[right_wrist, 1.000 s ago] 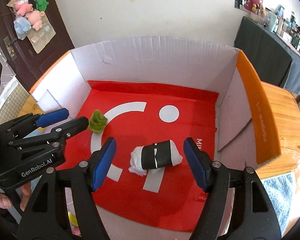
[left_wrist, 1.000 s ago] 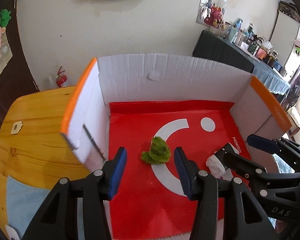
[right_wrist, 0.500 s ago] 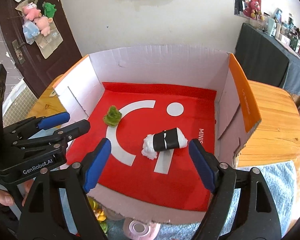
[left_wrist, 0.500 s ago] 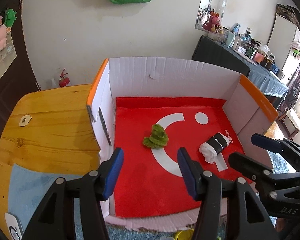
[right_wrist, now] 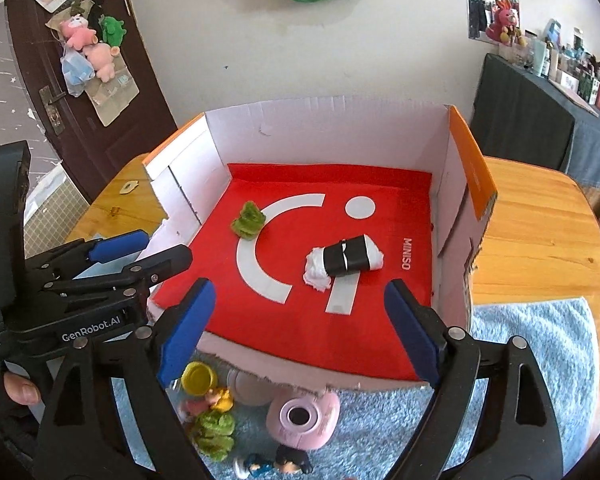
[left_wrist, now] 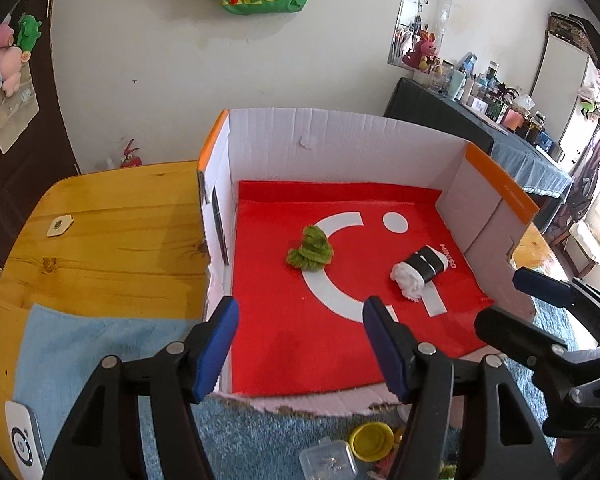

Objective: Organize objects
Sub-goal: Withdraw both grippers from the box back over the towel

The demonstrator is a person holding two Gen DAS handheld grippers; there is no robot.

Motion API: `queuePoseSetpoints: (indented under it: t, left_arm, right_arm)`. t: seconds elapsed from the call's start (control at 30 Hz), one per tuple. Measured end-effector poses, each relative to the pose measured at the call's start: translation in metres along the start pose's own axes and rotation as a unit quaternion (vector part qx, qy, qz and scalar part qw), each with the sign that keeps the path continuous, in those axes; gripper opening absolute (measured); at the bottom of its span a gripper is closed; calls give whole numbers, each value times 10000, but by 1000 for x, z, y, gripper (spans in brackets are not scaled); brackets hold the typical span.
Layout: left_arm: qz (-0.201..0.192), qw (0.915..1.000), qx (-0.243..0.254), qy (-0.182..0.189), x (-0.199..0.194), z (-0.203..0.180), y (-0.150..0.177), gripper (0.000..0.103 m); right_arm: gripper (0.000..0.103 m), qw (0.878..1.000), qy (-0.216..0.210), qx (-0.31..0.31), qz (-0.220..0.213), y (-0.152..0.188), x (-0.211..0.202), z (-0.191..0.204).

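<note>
Left wrist view: clear container (left_wrist: 329,457) and yellow lid (left_wrist: 371,439) below the left gripper (left_wrist: 300,350) are partly cut off. Its jaws stand wide open, empty; green toy (left_wrist: 311,249) lies ahead inside the box (left_wrist: 340,148).

Right wrist view: figurine (right_wrist: 284,462) is cropped. Right gripper (right_wrist: 300,330) jaws are wide apart, holding nothing; black-banded roll (right_wrist: 346,262) lies ahead between them.

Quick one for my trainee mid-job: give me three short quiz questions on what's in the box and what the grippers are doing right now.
1. True or false: the green toy lies inside the box.
2. The sushi toy is: A) in the box, B) on the rug, C) in a gripper.
3. Fill in: both the left gripper and the right gripper are ____.

Key: 1 true; 2 A; 3 open.
</note>
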State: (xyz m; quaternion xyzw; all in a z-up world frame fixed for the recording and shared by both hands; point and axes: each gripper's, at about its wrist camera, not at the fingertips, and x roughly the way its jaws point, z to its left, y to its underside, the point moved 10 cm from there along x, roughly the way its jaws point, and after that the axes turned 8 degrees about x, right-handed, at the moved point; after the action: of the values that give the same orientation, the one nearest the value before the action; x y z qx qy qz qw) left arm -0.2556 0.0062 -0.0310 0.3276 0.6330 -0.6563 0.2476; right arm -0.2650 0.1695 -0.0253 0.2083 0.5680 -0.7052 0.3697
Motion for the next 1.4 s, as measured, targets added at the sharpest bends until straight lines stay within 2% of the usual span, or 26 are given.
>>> queuePoseSetpoints:
  t: [0.07, 0.3, 0.57, 0.93, 1.4]
  left_arm:
    - [-23, 10000, 10, -20, -3, -1, 3, 73]
    - [-106, 9999, -28, -21, -13, -4, 16, 79]
    - [-146, 9998, -95, -35, -19, -5, 33, 88]
    - [-177, 9998, -49, -90, -30, -12, 53, 91]
    - [-123, 9998, -178, 26, -37, -17, 80, 91]
  right_arm:
    - [93, 10000, -15, 19, -33, 4, -4, 0]
    - [97, 9999, -22, 53, -125, 15, -14, -1]
    - [99, 9996, 122, -34, -246, 30, -24, -3]
    - [99, 9985, 222, -124, -475, 49, -38, -3]
    - [99, 9987, 347, -183, -325, 83, -36, -9]
